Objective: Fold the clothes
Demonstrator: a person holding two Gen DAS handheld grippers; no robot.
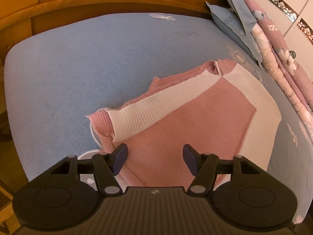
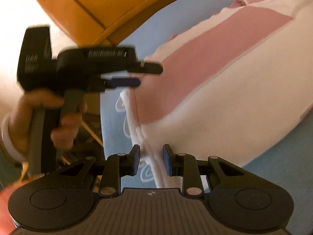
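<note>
On the blue bed sheet (image 1: 68, 62) our pink-and-white sweater (image 1: 176, 117) lies half folded, left tongs (image 1: 154, 156) apart above its near hem, right tongs (image 2: 151, 159) narrowed around the white edge but seemingly not yet pinching, so a thin catch could slip free.

One pink and white sweater (image 1: 195, 121), lying toward the right edge of the bed (image 1: 78, 68). One blue sheet covering the bed. Two grippers: left gripper (image 1: 154, 157), right gripper (image 2: 151, 161). One hand (image 2: 39, 115) in view, holding the left gripper. One stack of folded bedding (image 1: 273, 45) at the bed's far right corner.
</note>
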